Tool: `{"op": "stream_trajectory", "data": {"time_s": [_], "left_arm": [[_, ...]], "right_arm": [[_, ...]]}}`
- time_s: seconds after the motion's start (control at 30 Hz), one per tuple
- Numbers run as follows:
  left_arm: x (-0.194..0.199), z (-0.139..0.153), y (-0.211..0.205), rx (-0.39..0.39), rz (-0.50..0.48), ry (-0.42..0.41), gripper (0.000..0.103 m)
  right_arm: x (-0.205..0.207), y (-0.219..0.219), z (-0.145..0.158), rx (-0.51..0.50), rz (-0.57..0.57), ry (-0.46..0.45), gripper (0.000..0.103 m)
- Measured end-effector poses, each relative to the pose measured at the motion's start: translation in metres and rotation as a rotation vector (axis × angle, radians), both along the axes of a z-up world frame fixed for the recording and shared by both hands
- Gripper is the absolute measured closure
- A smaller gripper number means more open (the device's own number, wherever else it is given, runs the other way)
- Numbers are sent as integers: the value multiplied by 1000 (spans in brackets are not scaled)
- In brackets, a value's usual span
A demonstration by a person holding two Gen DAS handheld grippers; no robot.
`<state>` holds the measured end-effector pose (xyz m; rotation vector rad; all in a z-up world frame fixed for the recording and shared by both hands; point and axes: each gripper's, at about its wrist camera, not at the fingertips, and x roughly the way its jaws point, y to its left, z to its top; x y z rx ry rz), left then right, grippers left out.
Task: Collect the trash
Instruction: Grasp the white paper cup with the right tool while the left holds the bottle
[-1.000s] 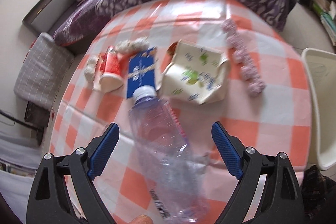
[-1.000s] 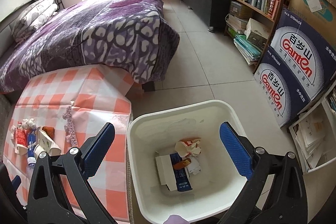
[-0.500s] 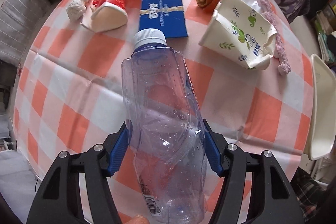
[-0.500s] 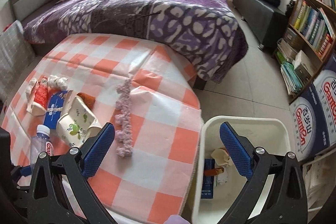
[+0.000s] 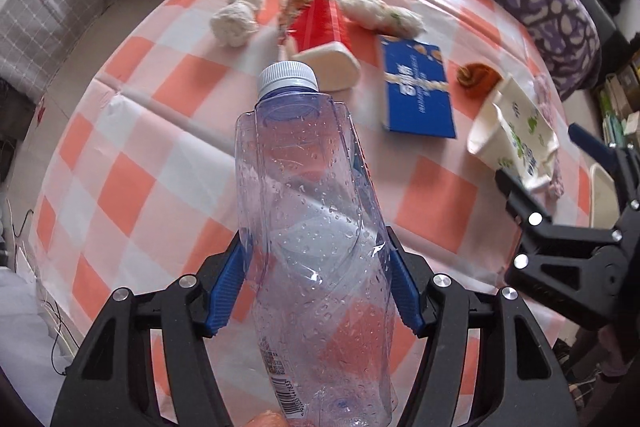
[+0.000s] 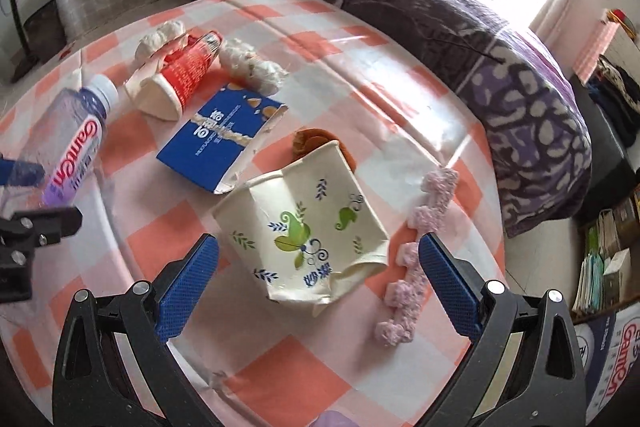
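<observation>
My left gripper (image 5: 318, 287) is shut on a crushed clear plastic bottle (image 5: 316, 227) with a white cap and holds it above the checked tablecloth (image 5: 160, 147). The bottle also shows in the right wrist view (image 6: 68, 143). My right gripper (image 6: 318, 283) is open, its jaws on either side of a crushed white paper cup (image 6: 308, 235) with green and blue print lying on the cloth. It also shows in the left wrist view (image 5: 516, 135), with the right gripper (image 5: 560, 211) beside it.
On the cloth lie a blue carton (image 6: 224, 139), a red and white paper cup (image 6: 176, 79), white tissue wads (image 6: 252, 67), an orange peel (image 6: 308, 143) and a pink foam strip (image 6: 416, 255). A purple bed (image 6: 440, 15) lies behind the table. A white bin rim (image 5: 600, 195) shows at right.
My left gripper has lifted the bottle and turned left. My right gripper has moved from the bin over the table and now straddles the crushed white cup.
</observation>
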<state>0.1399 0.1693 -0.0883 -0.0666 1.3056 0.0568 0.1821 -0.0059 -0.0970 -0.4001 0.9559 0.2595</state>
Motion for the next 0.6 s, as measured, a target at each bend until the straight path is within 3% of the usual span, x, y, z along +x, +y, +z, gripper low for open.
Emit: {"op": "stream_trajectory", "data": {"time_s": [0.23, 0.27, 0.33, 0.4, 0.6], "left_arm": [[1, 4, 28, -26, 54, -6, 39], [2, 4, 30, -29, 60, -8, 39], [3, 4, 34, -31, 71, -14, 39], [10, 1, 31, -24, 79, -19, 39], [12, 4, 36, -13, 108, -59, 39]], "right_arm": [[11, 14, -18, -29, 3, 31, 10], [12, 15, -19, -21, -1, 28, 16], [16, 15, -20, -2, -22, 39, 45], [21, 9, -17, 72, -55, 59, 48], [24, -3, 2, 215, -157, 10, 49]]}}
